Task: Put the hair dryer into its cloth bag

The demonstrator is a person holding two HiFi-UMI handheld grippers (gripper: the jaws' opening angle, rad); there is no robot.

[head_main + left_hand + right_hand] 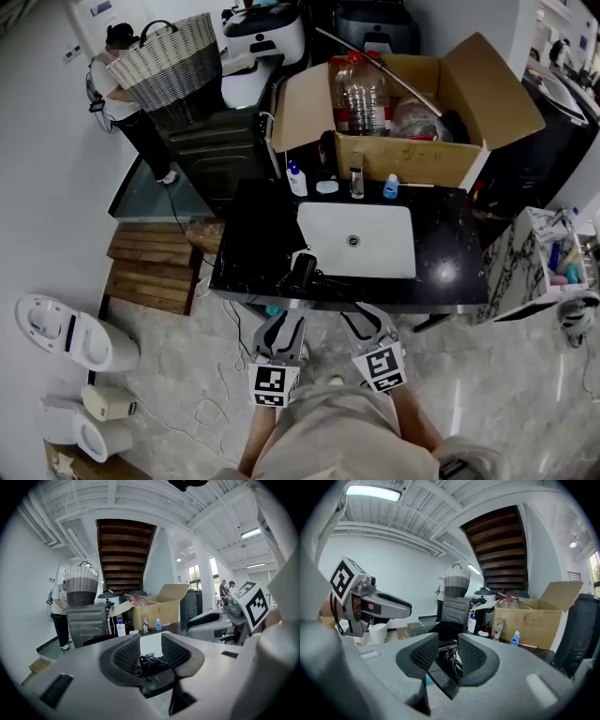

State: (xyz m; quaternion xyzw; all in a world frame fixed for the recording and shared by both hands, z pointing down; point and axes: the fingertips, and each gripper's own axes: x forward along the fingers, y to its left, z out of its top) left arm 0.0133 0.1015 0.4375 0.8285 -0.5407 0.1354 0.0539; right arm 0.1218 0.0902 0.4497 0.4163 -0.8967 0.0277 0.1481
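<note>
The black tabletop spans the middle of the head view. At its back stands an open cardboard box; the small printed marks on its front wall are too faint to read. A large clear plastic bottle stands inside it. A white sink basin is set into the tabletop in front of the box.

The hair dryer, black with its cord bunched beside it, lies at the tabletop's front edge, just left of the basin.

Along the back of the basin stand a white bottle with a blue cap, a faucet and a small blue bottle. Their labels cannot be read.

The left gripper and right gripper are held side by side over the floor, just short of the tabletop's front edge. Both point toward it and tilt slightly down. Each carries a marker cube with black-and-white squares and no lettering.

The left gripper lines up with the hair dryer, which shows through its jaws. Both pairs of jaws are drawn together to a narrow slot and grip nothing.
</note>
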